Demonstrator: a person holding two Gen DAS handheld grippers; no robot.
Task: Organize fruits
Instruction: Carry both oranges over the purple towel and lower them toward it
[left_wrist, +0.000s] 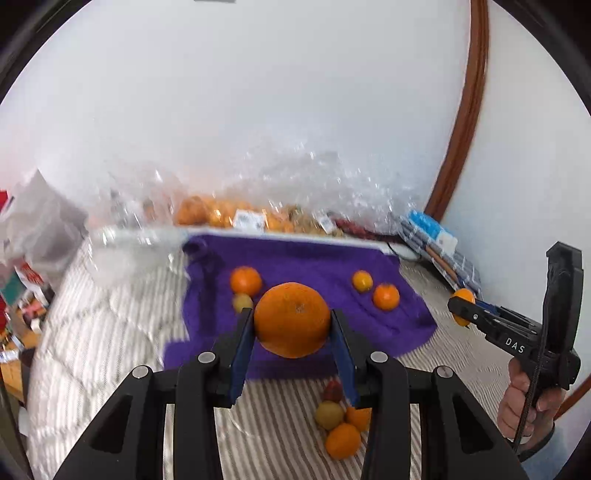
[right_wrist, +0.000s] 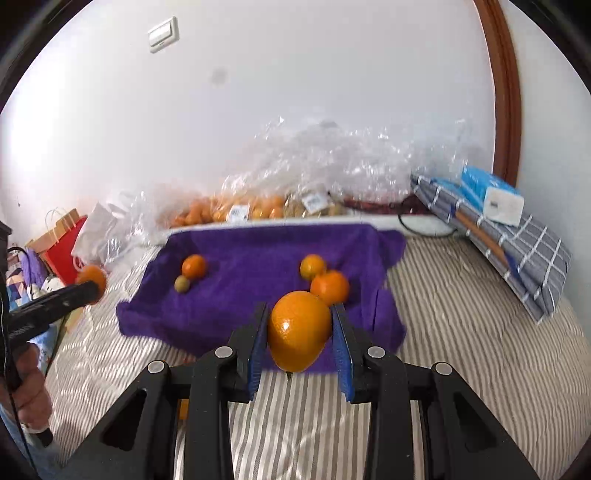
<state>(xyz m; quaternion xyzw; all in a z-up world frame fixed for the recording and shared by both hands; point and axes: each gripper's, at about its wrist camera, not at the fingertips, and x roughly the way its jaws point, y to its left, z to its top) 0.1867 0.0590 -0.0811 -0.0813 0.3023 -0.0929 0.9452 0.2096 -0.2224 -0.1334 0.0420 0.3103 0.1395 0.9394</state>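
Two oranges are held in the air: the left gripper clamps one, the right gripper another. Four fruits lie on the purple towel at 12 o'clock; the blurry clump at 6 is probably fruit too.

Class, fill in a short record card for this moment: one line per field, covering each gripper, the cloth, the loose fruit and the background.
left gripper: shut on a large orange, held above the bed
right gripper: shut on a second orange
purple towel: spread on the striped bedcover
fruit on towel: four pieces, two at its left, two at its right
fruit pile: clustered on the bedcover, off the towel
background: plastic bags of fruit along the wall
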